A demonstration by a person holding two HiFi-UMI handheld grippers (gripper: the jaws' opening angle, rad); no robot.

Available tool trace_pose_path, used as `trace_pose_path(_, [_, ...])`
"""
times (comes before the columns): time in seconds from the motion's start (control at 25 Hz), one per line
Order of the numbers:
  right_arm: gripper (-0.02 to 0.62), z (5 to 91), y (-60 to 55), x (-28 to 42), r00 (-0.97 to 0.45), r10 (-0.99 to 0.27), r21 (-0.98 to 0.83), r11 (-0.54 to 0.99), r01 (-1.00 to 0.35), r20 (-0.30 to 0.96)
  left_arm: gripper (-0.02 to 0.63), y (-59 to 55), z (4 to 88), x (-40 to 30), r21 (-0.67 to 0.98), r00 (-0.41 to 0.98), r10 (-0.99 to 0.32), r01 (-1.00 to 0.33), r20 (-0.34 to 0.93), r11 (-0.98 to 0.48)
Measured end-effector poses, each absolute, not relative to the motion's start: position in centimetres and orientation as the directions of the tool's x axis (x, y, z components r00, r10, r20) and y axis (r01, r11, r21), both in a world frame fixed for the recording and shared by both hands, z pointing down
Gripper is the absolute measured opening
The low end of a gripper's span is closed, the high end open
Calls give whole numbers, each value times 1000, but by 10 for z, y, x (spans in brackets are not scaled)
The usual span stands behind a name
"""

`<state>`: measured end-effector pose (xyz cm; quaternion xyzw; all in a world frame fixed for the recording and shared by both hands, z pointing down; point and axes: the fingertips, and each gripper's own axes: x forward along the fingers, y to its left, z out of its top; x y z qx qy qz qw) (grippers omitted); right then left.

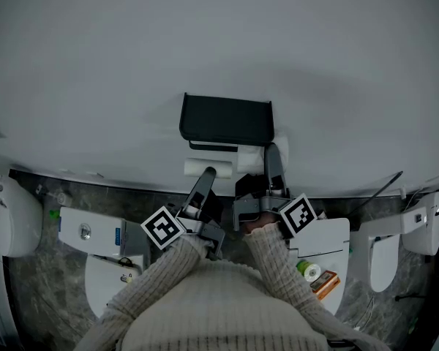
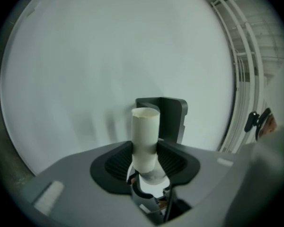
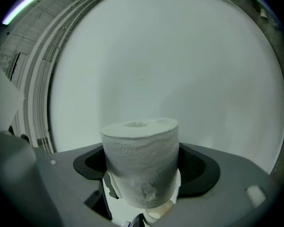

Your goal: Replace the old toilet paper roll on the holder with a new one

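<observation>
Left claw [image 2: 146, 162]: partly spread, both ribbed pads pinching the lower part of the old cardboard tube [image 2: 145, 134]; seen from the head view [image 1: 207, 172] reaching up toward the wall.
Right claw [image 3: 142, 176]: spread wide, pads pressed on the sides of the new toilet paper roll [image 3: 141, 167]; in the head view [image 1: 272, 156] just right of the left claw.
Hidden, left: bottom end of the tube sunk between the pads, out of sight.
Hidden, right: fingertips covered by the roll's bulk; only the black pad edges visible on either side.
Hard to tell: rod of the black holder [image 1: 227, 119] mostly tucked under its cover; gap between tube and holder not readable.
Tube axis: upright in the left gripper view, open end on top; in the head view [image 1: 198, 168] lying across the claw, sticking out to the left of its tips.
Roll axis: upright in the right gripper view, hollow core facing up; in the head view [image 1: 250, 158] just left of the claw's upper finger.
Holder place: on the wall, just beyond both claws; behind the tube and slightly right of it [image 2: 169, 117] in the left gripper view.
Marker cubes: one behind each claw, near the knitted sleeves [image 1: 278, 269].
</observation>
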<state>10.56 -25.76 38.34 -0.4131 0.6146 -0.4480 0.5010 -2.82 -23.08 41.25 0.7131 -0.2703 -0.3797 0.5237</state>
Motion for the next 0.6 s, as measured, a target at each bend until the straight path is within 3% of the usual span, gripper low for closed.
trace_pose_path(0.6, [423,391,-255,96,-173,-954,-968,251,-11,-245,158,-226,412,-32,954,550,-796,9,-254,-298])
